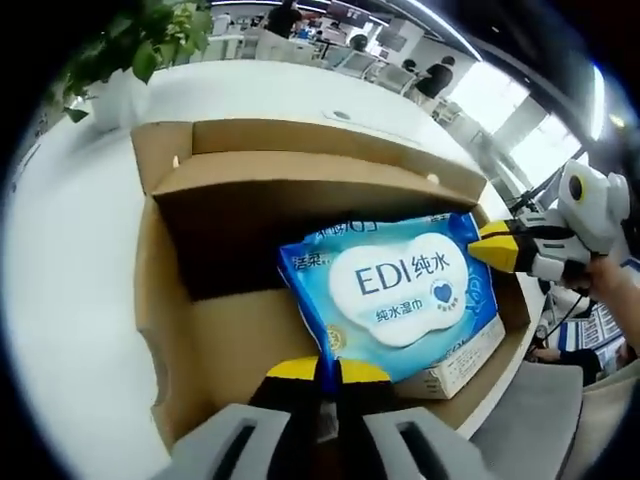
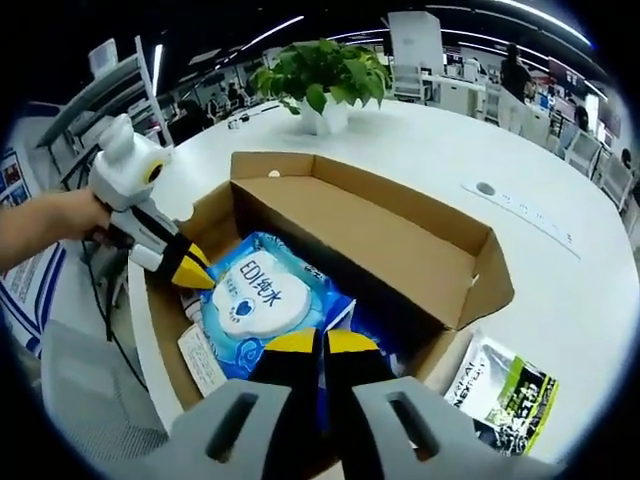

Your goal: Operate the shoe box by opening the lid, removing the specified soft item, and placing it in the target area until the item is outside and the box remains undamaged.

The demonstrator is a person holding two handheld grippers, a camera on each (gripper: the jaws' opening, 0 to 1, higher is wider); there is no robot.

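The box point(image 1: 250, 260) sits open on a white table point(image 1: 80, 260), its brown lid point(image 1: 300, 150) folded back and standing behind the cavity. Inside lies the wipes pack point(image 1: 400, 295) — blue and white, printed "EDI" — resting tilted on a flat white carton point(image 1: 465, 360) at the box's bottom.

In the left gripper view, the left gripper point(image 1: 328, 372) reaches in from the bottom, its yellow-tipped jaws pressed together on the pack's near corner, pinching the wrapper's edge. The right gripper point(image 1: 497, 245) comes in from the right, held by a hand point(image 1: 610, 280), its yellow tip touching the pack's far corner; whether that tip grips the wrapper cannot be told from here.

In the right gripper view, the right gripper point(image 2: 321, 342) has its jaws closed on the pack's point(image 2: 262, 300) blue edge, the tips meeting with the wrapper between them. The left gripper point(image 2: 190, 268) enters from the left, held by a hand point(image 2: 60, 225), its yellow tip at the pack's opposite corner. So the pack is held at two opposite corners and is inside the box point(image 2: 330, 250).

A potted plant point(image 2: 322, 80) stands on the table point(image 2: 560, 260) beyond the lid point(image 2: 380, 235). A dark packet with green print point(image 2: 505, 390) lies on the table just outside the box. A grey chair point(image 1: 530, 420) stands beside the table.
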